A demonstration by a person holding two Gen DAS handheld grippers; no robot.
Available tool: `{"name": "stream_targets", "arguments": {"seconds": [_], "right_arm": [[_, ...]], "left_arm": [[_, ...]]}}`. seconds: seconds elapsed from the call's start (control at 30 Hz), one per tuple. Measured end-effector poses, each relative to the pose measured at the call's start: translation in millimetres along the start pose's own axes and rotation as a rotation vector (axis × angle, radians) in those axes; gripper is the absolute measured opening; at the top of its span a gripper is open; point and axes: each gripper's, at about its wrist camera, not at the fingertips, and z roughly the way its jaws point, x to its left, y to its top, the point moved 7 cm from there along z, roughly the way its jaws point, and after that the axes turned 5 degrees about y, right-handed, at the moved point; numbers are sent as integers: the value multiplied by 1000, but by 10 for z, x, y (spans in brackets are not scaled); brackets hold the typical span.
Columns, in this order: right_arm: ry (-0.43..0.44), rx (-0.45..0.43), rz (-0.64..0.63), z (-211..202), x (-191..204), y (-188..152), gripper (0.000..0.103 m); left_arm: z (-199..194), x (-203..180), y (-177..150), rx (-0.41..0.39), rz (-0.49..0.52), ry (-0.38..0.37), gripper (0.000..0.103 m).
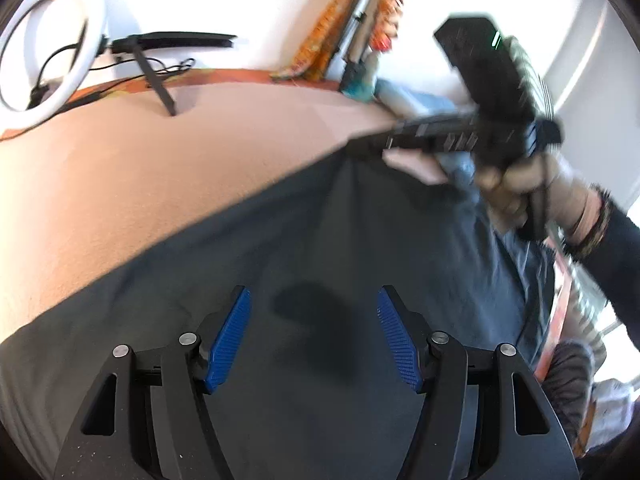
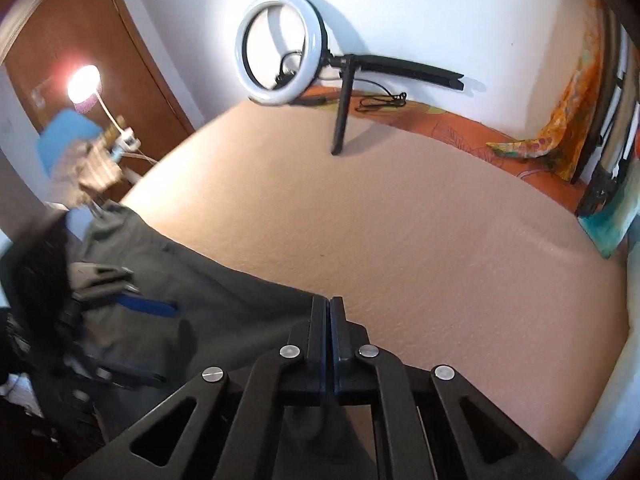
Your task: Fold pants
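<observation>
Left claw (image 1: pixel 314 336), blue pads wide apart, is held just above the dark pants (image 1: pixel 280 240), nothing gripped. Pants are spread on the peach bed (image 2: pixel 400 240), beneath and beyond it. Right claw (image 2: pixel 329 312) is seen pinched fully together at the pants' far edge; whether cloth is caught cannot be told. Ring light (image 2: pixel 280 48) stands far ahead.

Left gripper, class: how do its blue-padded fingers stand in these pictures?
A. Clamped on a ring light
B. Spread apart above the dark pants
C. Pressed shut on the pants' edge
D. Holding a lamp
B: in the left wrist view the left gripper shows its blue fingers spread wide, with only the dark pants lying below the gap.
</observation>
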Motion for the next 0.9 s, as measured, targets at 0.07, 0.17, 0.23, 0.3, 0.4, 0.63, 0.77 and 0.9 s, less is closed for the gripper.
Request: {"name": "stream_targets", "arguments": {"seconds": [0.07,0.17,0.23,0.3,0.4,0.63,0.77,0.9], "right_arm": [[-56,39,-32,158,-26,-80,0],[-77,45,-7,219,-99,-150,0],[-97,23,27,172,-133,-153,8],[-122,-1,46,77,-117,-124,21],[-124,-55,84,-135,-45,-85,35],[-142,-146,130,-691,223,-239,57],[-146,-186,153,-878,387,-298,68],[-182,-220,159,-1042,561,-349,76]], "left_arm": [[-61,36,37,-20,-32,-19,64],[-178,95,77,-47,-64,-17,64],[-295,152,103,-64,-95,-3,64],[-442,235,153,-89,-156,-10,66],[-662,390,228,-136,-237,-23,66],[-1137,726,237,-214,-334,6,66],[-1370,914,70,-224,-350,54,66],[-1650,1075,-79,-249,-355,94,66]]}}
